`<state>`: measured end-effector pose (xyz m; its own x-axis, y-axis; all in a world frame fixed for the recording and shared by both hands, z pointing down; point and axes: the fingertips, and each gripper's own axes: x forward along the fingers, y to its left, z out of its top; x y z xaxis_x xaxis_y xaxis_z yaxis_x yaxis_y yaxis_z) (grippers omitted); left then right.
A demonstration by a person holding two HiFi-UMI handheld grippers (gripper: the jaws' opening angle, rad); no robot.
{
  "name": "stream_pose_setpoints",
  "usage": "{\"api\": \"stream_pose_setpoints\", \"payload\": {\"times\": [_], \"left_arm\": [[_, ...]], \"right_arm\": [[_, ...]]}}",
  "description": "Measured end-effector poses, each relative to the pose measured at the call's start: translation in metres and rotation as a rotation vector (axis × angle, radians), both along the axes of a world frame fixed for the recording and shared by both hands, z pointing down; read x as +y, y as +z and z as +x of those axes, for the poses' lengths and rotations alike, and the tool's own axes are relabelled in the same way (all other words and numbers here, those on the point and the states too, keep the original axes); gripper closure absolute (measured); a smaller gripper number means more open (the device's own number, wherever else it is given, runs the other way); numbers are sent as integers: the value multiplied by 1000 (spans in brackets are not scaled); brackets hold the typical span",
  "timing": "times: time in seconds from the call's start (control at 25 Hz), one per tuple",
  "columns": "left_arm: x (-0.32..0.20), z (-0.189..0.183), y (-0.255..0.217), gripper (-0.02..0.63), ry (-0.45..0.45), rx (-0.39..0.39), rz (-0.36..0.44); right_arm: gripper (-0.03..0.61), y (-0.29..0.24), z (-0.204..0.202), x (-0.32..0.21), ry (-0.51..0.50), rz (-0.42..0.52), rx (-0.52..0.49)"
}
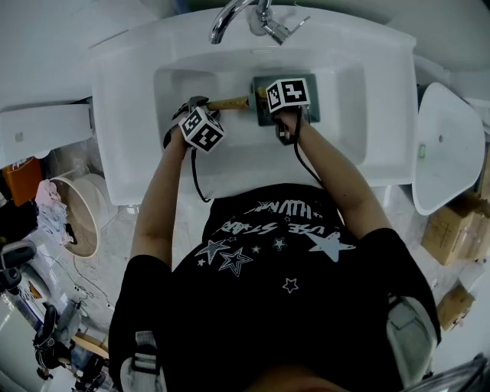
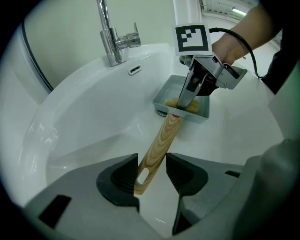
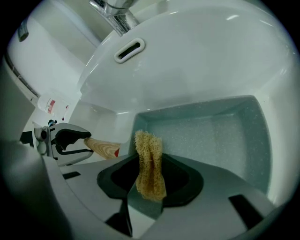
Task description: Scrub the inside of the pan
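Note:
A grey-green rectangular pan (image 1: 262,112) lies in the white sink, its wooden handle (image 1: 227,102) pointing left. My left gripper (image 1: 200,106) is shut on the end of that handle (image 2: 161,138), which lies between its dark pads (image 2: 123,176). My right gripper (image 1: 292,106) reaches down into the pan (image 3: 211,136) and is shut on a yellow fibrous scrubber (image 3: 149,164). The scrubber's tip stands at the pan's near wall, by the handle side. In the left gripper view the right gripper (image 2: 185,101) presses the scrubber (image 2: 188,108) into the pan (image 2: 169,93).
The chrome faucet (image 1: 253,19) stands at the back of the sink (image 1: 337,157), with an overflow slot (image 3: 129,50) under it. A white oval lid (image 1: 448,145) leans at the right. A round tub (image 1: 86,218) sits on the floor at the left.

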<state>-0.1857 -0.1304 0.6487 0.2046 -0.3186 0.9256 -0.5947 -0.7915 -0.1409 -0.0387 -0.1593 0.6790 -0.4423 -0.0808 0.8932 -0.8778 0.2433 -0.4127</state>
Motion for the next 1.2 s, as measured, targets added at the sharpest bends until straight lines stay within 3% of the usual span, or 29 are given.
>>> {"api": "stream_pose_setpoints", "payload": {"times": [0.32,0.84,1.2], "left_arm": [[0,-1,1,422,-5,1,-2],[0,-1,1,422,-8,-5,0],[0,-1,3,422,-4,-6,0]], "right_arm": [[430,0,30,-8,50,22,59],[425,-2,75,-15,8,83,239],[425,-2,96,-18,60,82,278]]}}
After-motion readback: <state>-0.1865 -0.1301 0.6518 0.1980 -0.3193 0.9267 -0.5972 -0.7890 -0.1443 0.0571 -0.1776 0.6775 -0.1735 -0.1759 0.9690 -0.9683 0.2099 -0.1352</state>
